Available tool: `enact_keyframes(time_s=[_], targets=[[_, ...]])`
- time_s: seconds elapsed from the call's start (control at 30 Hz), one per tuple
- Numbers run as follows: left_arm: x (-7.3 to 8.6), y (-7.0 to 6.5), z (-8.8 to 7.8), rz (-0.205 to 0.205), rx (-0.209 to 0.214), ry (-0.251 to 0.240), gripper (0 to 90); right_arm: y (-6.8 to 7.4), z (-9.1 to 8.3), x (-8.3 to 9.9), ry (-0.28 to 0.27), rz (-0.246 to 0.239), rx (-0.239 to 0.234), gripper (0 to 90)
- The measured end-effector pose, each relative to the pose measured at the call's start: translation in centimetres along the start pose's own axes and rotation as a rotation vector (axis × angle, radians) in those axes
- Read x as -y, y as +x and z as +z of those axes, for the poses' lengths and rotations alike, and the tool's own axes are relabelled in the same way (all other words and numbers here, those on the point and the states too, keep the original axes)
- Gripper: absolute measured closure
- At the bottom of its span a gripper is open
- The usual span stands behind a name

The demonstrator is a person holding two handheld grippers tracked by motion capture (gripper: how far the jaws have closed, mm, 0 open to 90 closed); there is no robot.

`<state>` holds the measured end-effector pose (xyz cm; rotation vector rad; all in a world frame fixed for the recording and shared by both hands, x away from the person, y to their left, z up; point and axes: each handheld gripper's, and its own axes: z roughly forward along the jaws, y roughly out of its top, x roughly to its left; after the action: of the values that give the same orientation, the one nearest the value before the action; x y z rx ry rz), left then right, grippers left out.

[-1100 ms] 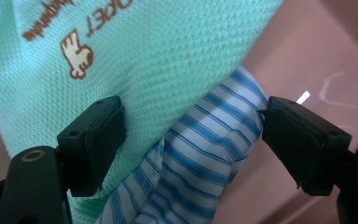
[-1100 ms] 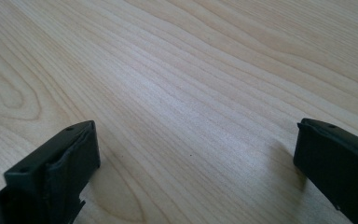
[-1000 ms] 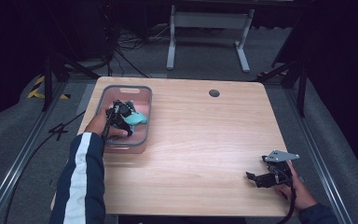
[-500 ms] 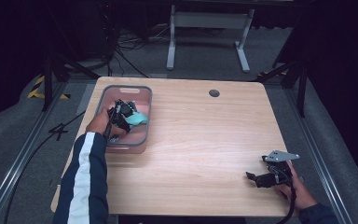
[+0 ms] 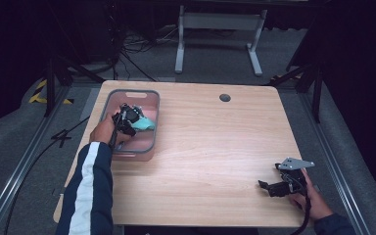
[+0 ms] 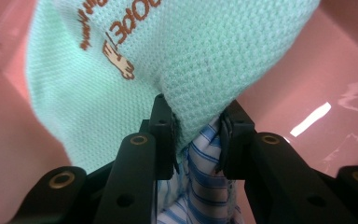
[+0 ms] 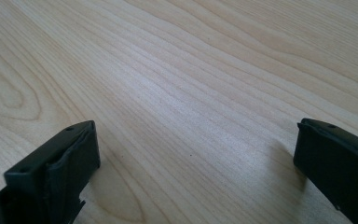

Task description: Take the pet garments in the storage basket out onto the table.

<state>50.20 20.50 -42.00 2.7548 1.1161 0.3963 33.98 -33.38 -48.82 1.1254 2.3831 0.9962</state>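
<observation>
Pink bin [image 5: 151, 117]: mint cloth [image 5: 145, 124] bunched, axis unclear

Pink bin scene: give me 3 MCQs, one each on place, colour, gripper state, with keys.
1. Where is the bin on the table?
A. left side
B. right edge
C. centre

2. What colour is the cloth that bears brown lettering?
A. red
B. mint green
C. black

3. How do the right gripper jaws stand?
A. shut on cloth
B. wide apart over bare wood
C. shut on the bin rim

Key: 1 A, the high view shows the bin at the table's left; 2 B, the left gripper pinches mint fabric, with striped cloth below; 3 B, wood grain shows between the jaws.
</observation>
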Motion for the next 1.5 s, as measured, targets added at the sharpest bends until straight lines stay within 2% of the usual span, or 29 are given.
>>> enact_keyframes(time_s=[0.07, 0.13, 0.17, 0.23, 0.27, 0.3, 0.43, 0.5, 0.57, 0.6, 0.77, 0.87, 1.17, 1.2, 1.3, 1.4, 1.5], targets=[[0.2, -0.1, -0.8, 0.001, -0.007, -0.036, 71.6, 0.0, 0.0, 0.0, 0.0, 0.0, 0.0, 0.6], [0.6, -0.1, -2.0, -0.011, 0.005, -0.101, 71.7, 0.0, 0.0, 0.0, 0.0, 0.0, 0.0, 0.6], [0.6, -0.1, -2.0, -0.011, 0.005, -0.101, 71.8, 0.0, 0.0, 0.0, 0.0, 0.0, 0.0, 0.6], [1.1, -0.1, -3.2, -0.023, 0.008, -0.159, 71.8, 0.0, 0.0, 0.0, 0.0, 0.0, 0.0, 0.6], [1.1, -0.1, -3.2, -0.023, 0.008, -0.159, 71.8, 0.0, 0.0, 0.0, 0.0, 0.0, 0.0, 0.6], [1.5, -0.2, -3.9, -0.029, 0.006, -0.189, 71.8, 0.0, 0.0, 0.0, 0.0, 0.0, 0.0, 0.6], [2.3, -0.2, -5.3, -0.041, -0.015, -0.243, 71.8, 0.0, 0.0, 0.0, 0.0, 0.0, 0.0, 0.6], [2.8, -0.2, -6.0, -0.047, -0.011, -0.278, 71.8, 0.0, 0.0, 0.0, 0.0, 0.0, 0.0, 0.7], [3.0, -0.3, -6.5, -0.045, -0.002, -0.292, 71.8, 0.0, 0.0, 0.0, 0.0, 0.0, 0.0, 0.6], [3.4, -0.5, -7.1, -0.045, -0.008, -0.329, 71.8, 0.0, 0.0, 0.0, 0.0, 0.0, 0.001, 0.6], [4.0, -1.1, -8.5, -0.026, -0.021, -0.383, 71.8, 0.0, 0.0, 0.0, -0.001, 0.001, 0.002, 0.6], [4.4, -1.5, -9.5, -0.029, -0.028, -0.428, 71.8, 0.0, 0.0, 0.0, 0.0, 0.003, 0.003, 0.6], [5.3, -1.6, -11.1, -0.031, -0.015, -0.497, 71.8, 0.0, 0.0, 0.0, 0.0, 0.003, 0.003, 0.6], [5.3, -1.6, -11.2, -0.029, -0.025, -0.502, 71.8, 0.0, 0.0, 0.0, 0.0, 0.003, 0.003, 0.6], [5.4, -1.7, -11.6, -0.017, -0.019, -0.521, 71.8, 0.0, 0.0, 0.0, 0.0, 0.003, 0.003, 0.6], [5.3, -1.9, -11.8, -0.022, -0.012, -0.527, 71.8, 0.0, 0.0, 0.0, 0.0, 0.003, 0.003, 0.7], [5.1, -2.3, -12.3, -0.004, -0.016, -0.54, 71.8, 0.0, 0.0, 0.0, 0.0, 0.002, 0.002, 0.6]])
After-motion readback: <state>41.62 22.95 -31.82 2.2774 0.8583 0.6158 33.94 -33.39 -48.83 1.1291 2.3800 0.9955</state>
